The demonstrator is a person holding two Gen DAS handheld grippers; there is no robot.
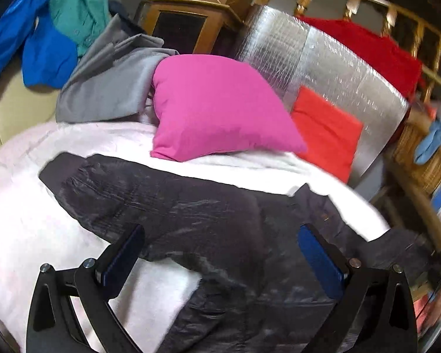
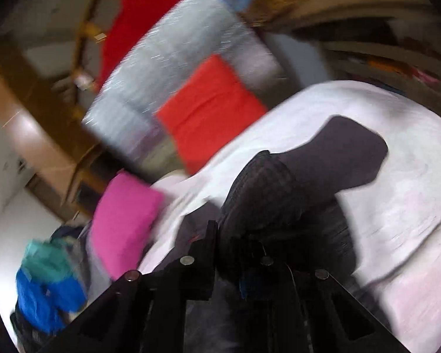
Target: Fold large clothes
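Lying across the lower middle of the white bed [image 1: 29,206], the dark jacket [image 1: 191,220] looks light, soft, slippery; right tool [image 2: 229,253] pinches its fabric, left tool [image 1: 220,253] spread. Cuffs and hem offer firmer holds.

Soft indoor light; right wrist view heavily motion-blurred, fisheye edges dark.

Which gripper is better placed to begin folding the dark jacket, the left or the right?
The right gripper: its jaws are shut on the dark jacket. The left gripper is open above it, gripping nothing.
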